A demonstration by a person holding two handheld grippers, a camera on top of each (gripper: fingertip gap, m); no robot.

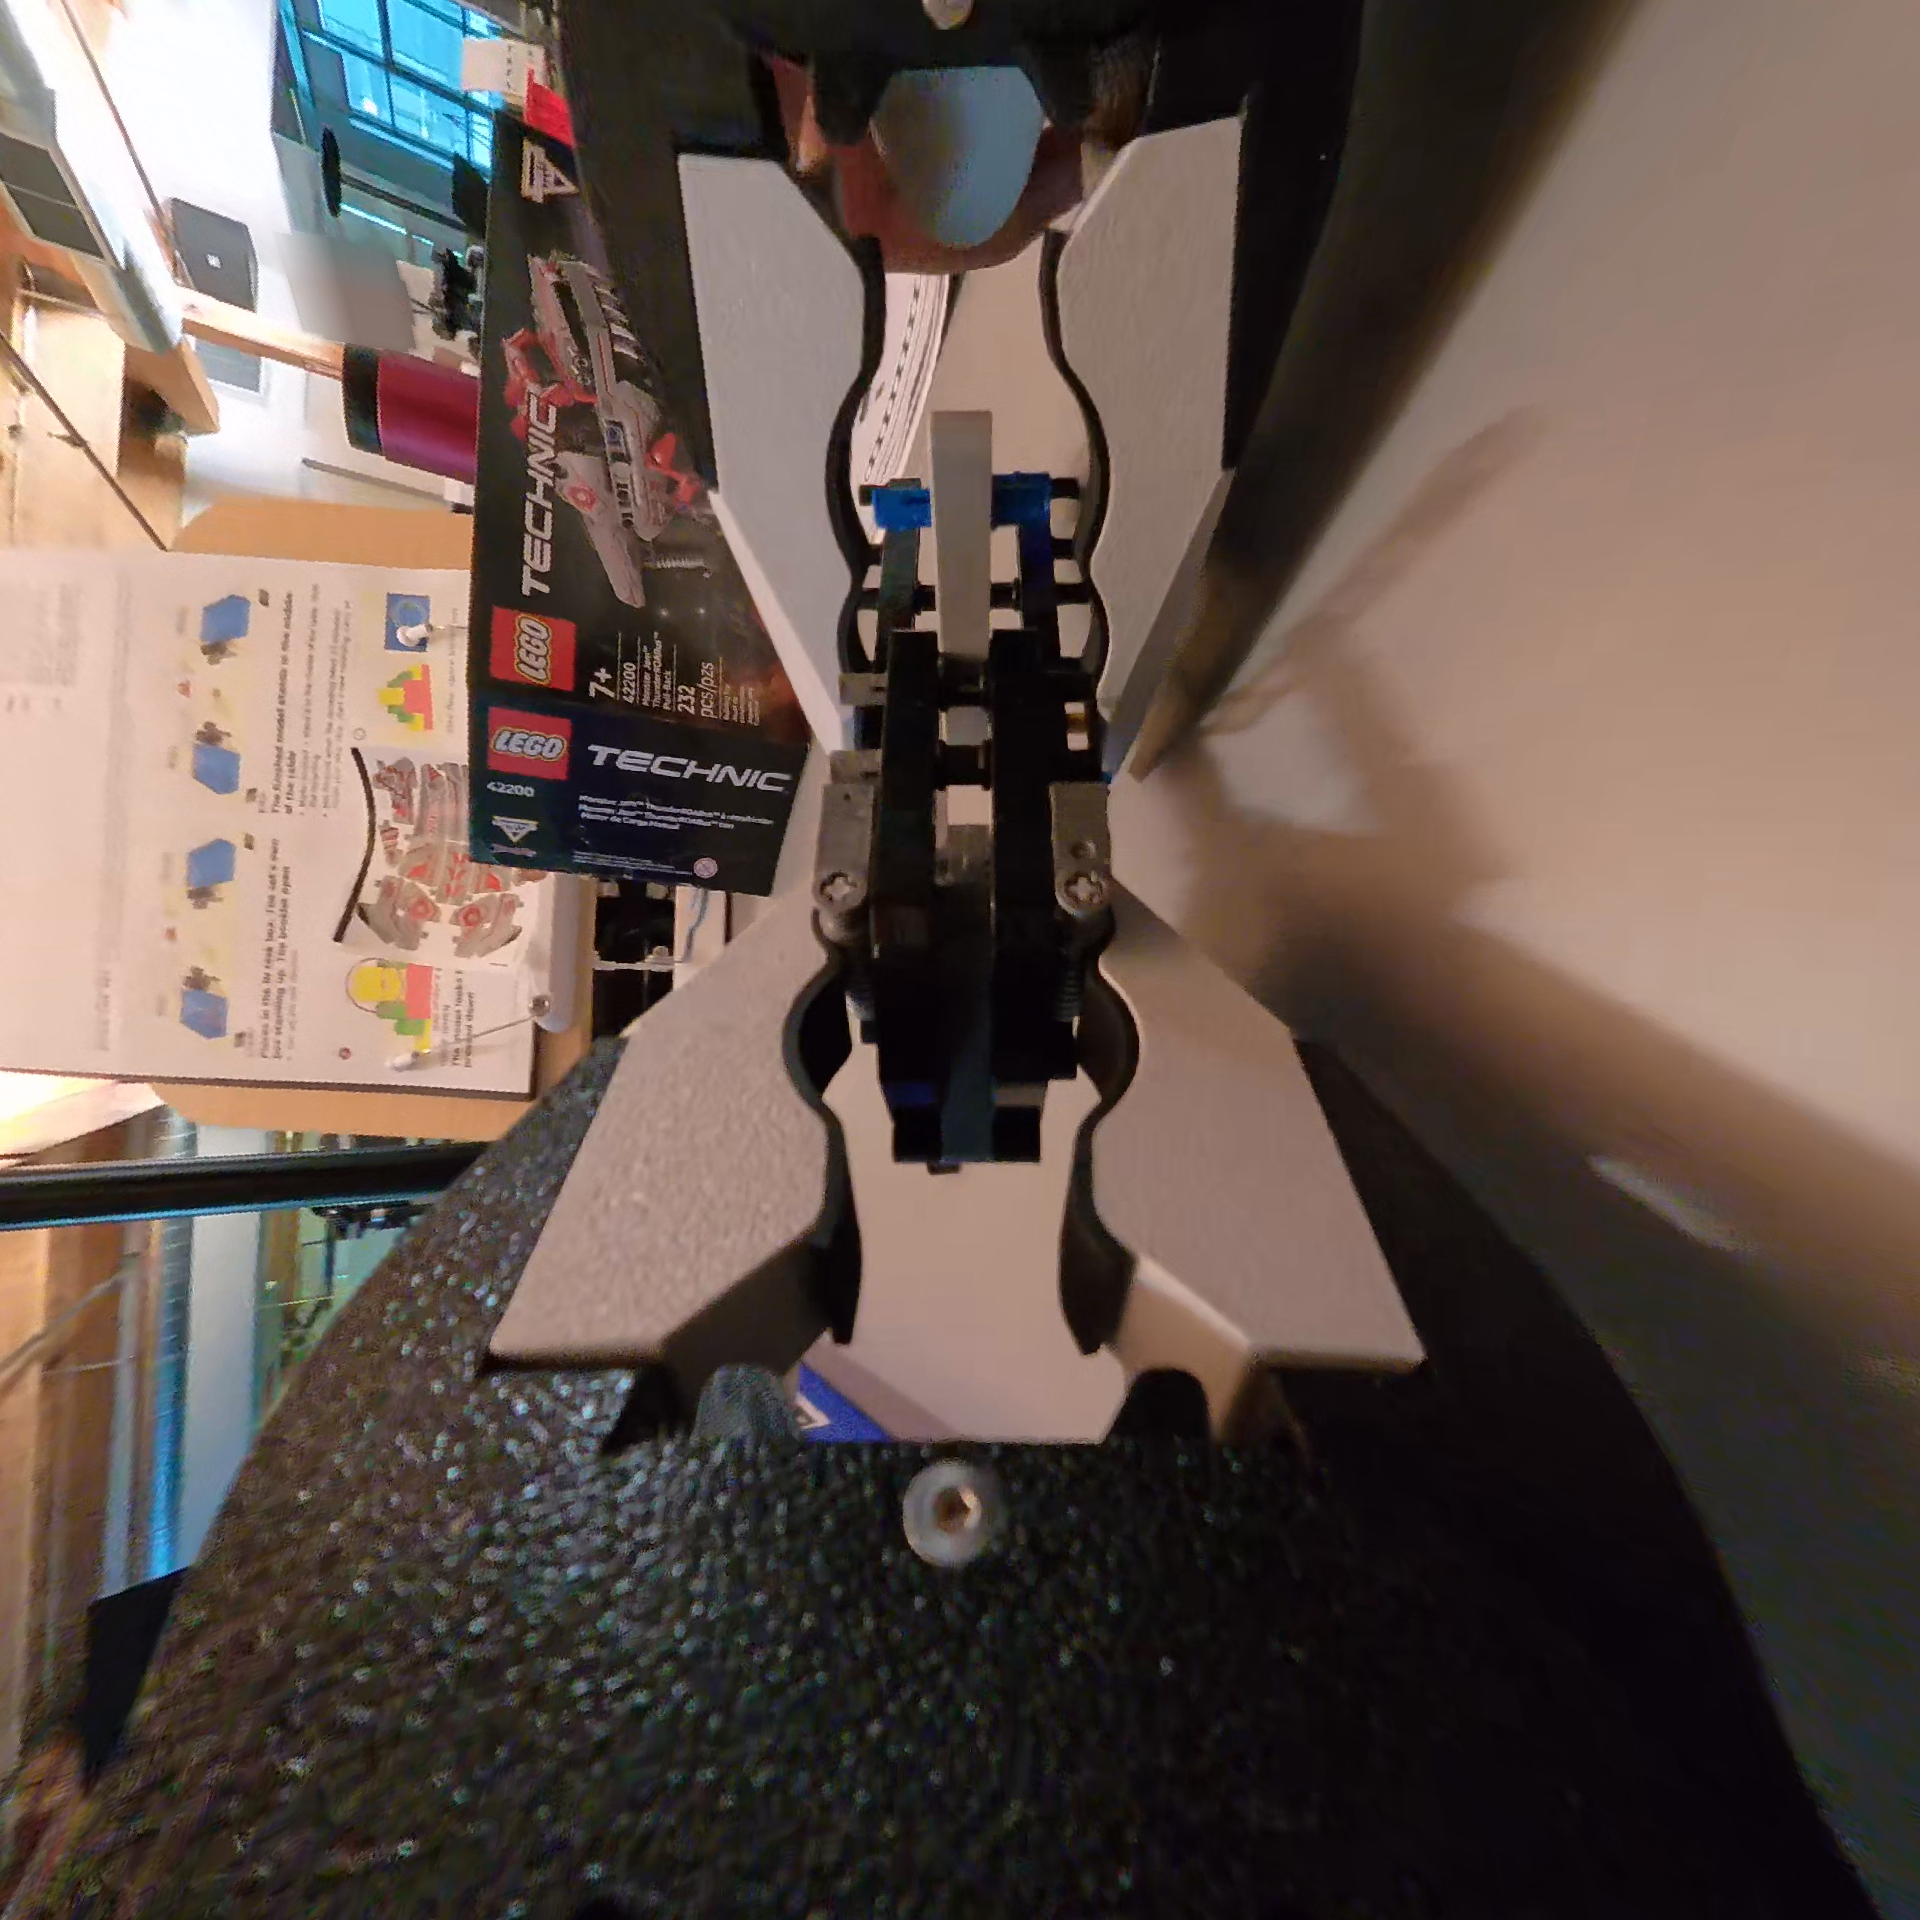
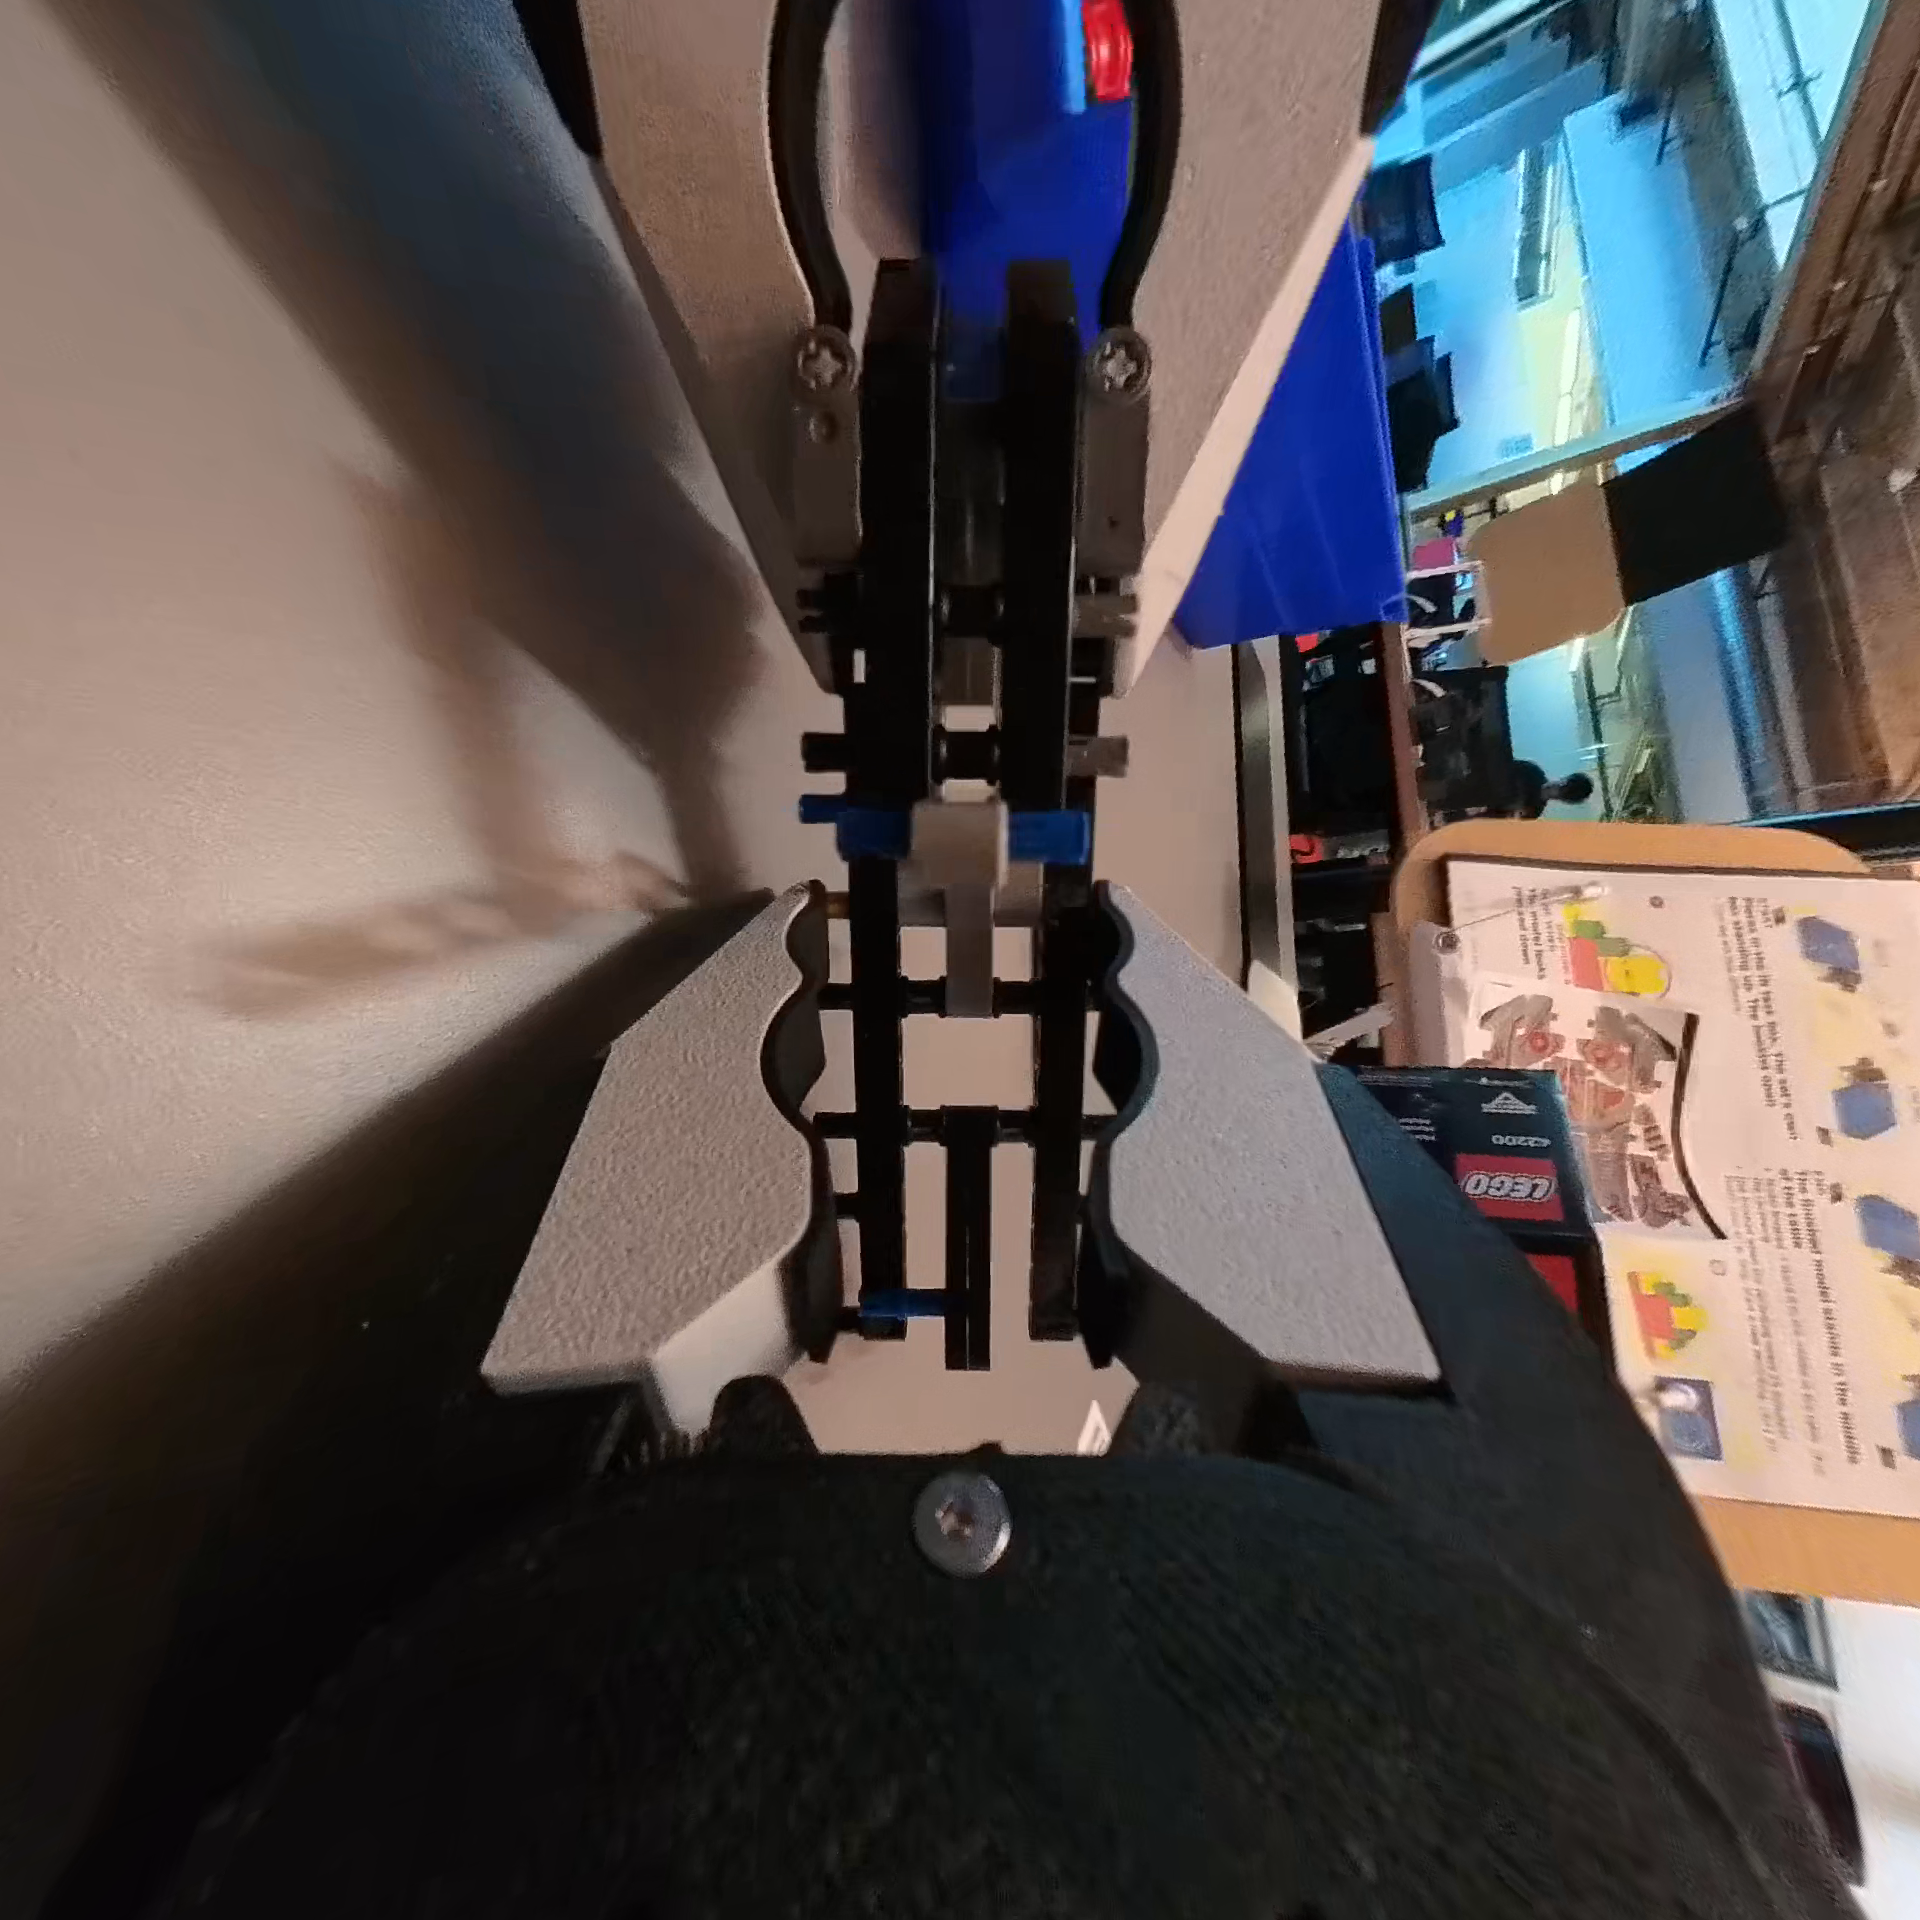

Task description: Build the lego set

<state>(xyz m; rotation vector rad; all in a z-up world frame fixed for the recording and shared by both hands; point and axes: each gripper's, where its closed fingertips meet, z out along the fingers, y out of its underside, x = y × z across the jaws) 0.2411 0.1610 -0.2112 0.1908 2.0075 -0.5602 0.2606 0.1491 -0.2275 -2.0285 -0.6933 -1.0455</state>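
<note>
While both tongs are facing each other over the pale tabletop [image 1: 1662, 520], a long black ladder-like frame of Lego beams and cross axles [image 2: 966, 1039] is being held between them, clear of the surface as far as the tilted views allow a judgement. The right gripper [image 2: 951, 1132], with grey wedge-shaped fingers [image 2: 675, 1143] and black wavy pads, is clamping one end of that frame from both sides. The left gripper [image 1: 961, 997] is clamping the opposite end, its fingers [image 1: 686, 1143] pressing on the two black side beams.

Progress is looking early to middling. Two parallel black beams are already joined by several black axles, short blue pins [image 2: 1049, 828] are sticking out near the middle, and a light grey connector with a thin grey bar [image 2: 964, 883] is sitting between the beams. No wheels, body panels or red parts like those pictured on the dark cardboard product box [image 1: 623, 644] are showing on the frame, so most of the model appears to be waiting.

That box is standing beside a printed sheet with coloured brick pictures [image 1: 260, 810], propped on brown board. A blue plastic bin [image 2: 1299, 468] is lying behind the left tongs, probably holding loose pieces, though its contents are hidden.
</note>
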